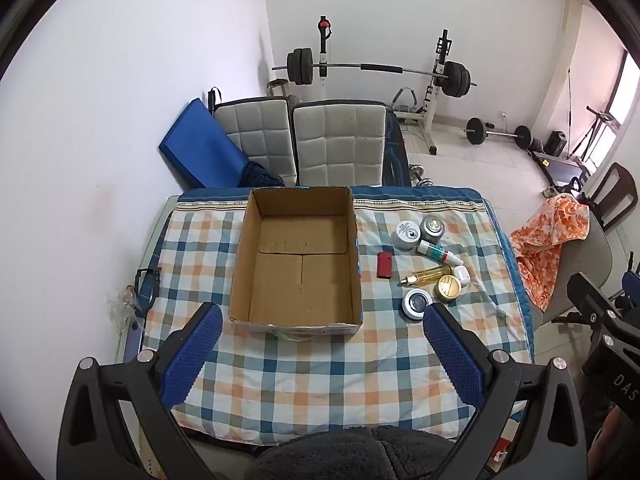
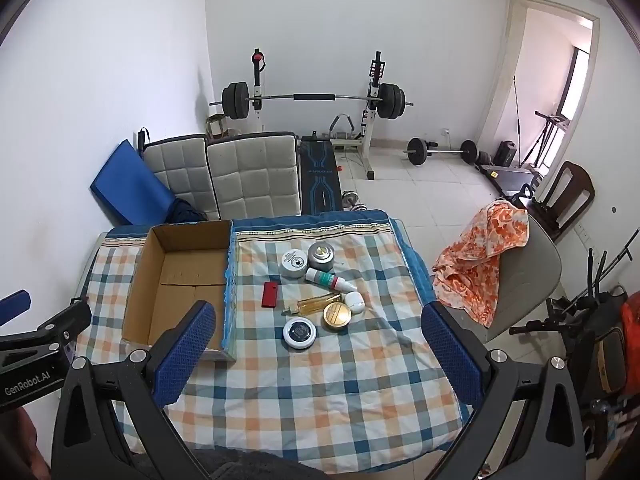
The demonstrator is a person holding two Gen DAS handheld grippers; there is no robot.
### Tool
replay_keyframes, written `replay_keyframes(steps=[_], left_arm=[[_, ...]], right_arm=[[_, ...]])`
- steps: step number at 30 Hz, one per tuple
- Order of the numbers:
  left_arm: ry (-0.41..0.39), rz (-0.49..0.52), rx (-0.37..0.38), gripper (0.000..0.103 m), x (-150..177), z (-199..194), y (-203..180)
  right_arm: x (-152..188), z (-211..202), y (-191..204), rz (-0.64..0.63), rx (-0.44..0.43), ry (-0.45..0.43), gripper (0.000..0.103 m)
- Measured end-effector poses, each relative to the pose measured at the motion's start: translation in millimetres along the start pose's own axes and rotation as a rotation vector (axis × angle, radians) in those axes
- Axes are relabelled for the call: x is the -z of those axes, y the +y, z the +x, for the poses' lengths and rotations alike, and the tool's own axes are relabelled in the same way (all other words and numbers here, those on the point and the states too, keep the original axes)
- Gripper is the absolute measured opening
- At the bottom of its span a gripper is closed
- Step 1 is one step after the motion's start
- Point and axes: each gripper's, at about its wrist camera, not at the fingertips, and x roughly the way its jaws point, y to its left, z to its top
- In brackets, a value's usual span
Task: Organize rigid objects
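An empty open cardboard box (image 1: 298, 264) (image 2: 180, 292) stands on the checked tablecloth (image 1: 320, 376) (image 2: 320, 392). To its right lies a cluster: a red lighter (image 1: 384, 264) (image 2: 270, 294), a white jar (image 1: 407, 234) (image 2: 294, 263), a silver jar (image 1: 432, 229) (image 2: 321, 257), a white-green tube (image 1: 438, 252) (image 2: 328, 280), a yellow bottle (image 1: 430, 274) (image 2: 316, 304), a gold-lidded jar (image 1: 448, 288) (image 2: 337, 315), a dark-lidded jar (image 1: 416, 304) (image 2: 300, 333) and a small white case (image 1: 462, 274) (image 2: 354, 303). My left gripper (image 1: 322, 344) hovers open before the box. My right gripper (image 2: 316, 344) hovers open over the cluster's near side.
White padded chairs (image 1: 336, 144) and a blue mat (image 1: 200, 144) stand behind the table. A chair with an orange cloth (image 2: 480, 264) sits at the right. A barbell rack (image 2: 316, 100) and weights fill the far floor. The other gripper's black body (image 2: 36, 348) shows at the left edge.
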Motion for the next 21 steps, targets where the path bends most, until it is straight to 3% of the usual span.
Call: replay_keyframes(steps=[21], left_arm=[[0.003,-0.001,0.003,0.103,2.3,-2.0,-4.4]], right_arm=[[-0.1,-1.5,0.1,0.008,-0.006,-0.015,0.103]])
